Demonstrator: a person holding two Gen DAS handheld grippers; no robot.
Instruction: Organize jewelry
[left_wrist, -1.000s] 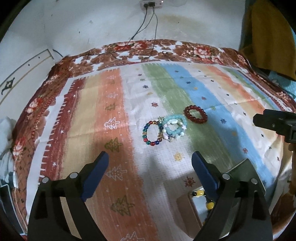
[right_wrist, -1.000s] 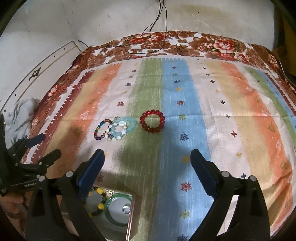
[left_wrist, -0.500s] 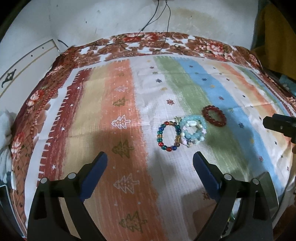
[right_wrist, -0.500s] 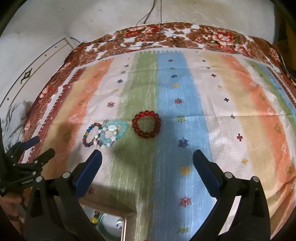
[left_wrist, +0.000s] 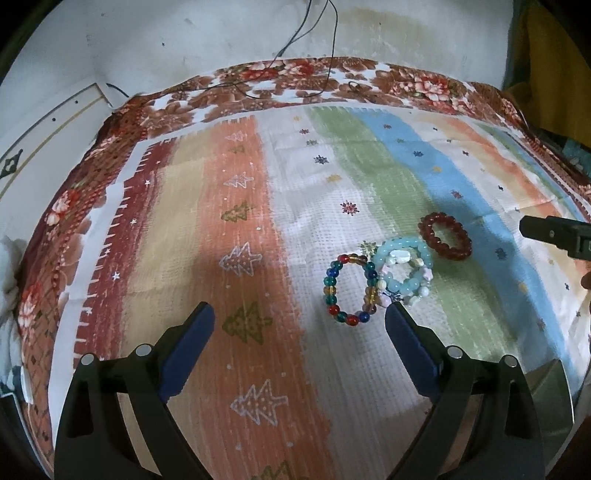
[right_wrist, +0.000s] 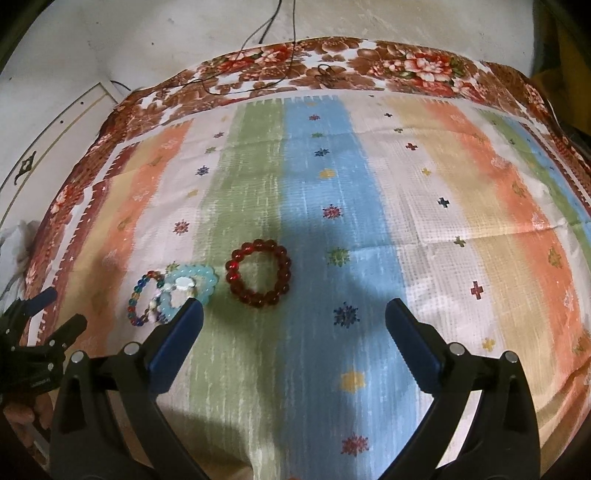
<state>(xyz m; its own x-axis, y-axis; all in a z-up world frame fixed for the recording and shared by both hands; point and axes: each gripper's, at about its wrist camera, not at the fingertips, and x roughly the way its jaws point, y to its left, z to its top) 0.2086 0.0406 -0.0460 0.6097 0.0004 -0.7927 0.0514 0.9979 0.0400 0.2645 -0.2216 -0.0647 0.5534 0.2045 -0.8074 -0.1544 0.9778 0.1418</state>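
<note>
Three bead bracelets lie on the striped cloth. A multicoloured one (left_wrist: 350, 291) is at the left, touching a pale blue and white one (left_wrist: 404, 271), with a dark red one (left_wrist: 445, 236) to the right. In the right wrist view they show as multicoloured (right_wrist: 144, 298), pale blue (right_wrist: 188, 290) and red (right_wrist: 261, 272). My left gripper (left_wrist: 297, 319) is open and empty, just short of the multicoloured bracelet. My right gripper (right_wrist: 293, 314) is open and empty, just short of the red bracelet.
The striped cloth (right_wrist: 332, 206) has a floral border at the far edge, with black cables (left_wrist: 314, 33) over it against a white wall. A grey box corner (left_wrist: 554, 391) shows at the lower right of the left wrist view.
Both grippers have moved forward toward the bracelets, which now look larger and nearer. The box with jewelry has slid out of both views. Both grippers stay open.
</note>
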